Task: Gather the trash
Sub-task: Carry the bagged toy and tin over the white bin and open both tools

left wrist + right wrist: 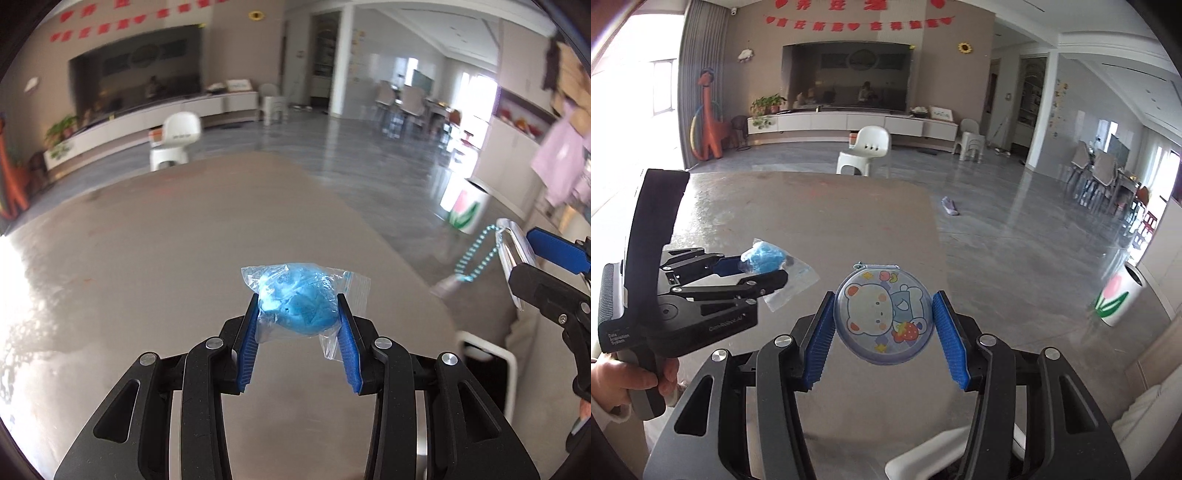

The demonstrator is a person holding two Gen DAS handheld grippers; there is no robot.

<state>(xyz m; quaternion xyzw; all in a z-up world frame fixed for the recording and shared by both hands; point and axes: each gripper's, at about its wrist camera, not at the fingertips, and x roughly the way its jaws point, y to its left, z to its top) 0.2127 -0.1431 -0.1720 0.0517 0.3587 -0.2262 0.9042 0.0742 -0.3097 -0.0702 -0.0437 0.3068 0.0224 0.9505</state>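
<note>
Fingers of the left gripper are pinching a bagged blue lump; the right gripper is clamping a bear case above the worktop. Both should be travelling steadily toward the far-right bin.

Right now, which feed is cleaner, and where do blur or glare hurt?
Left wrist view: room behind smeared by motion blur, glare washing the table at left, but the blue bag in the left tongs stays sharp. Right wrist view: crisp throughout, bear case clear, window blown out at left.
</note>
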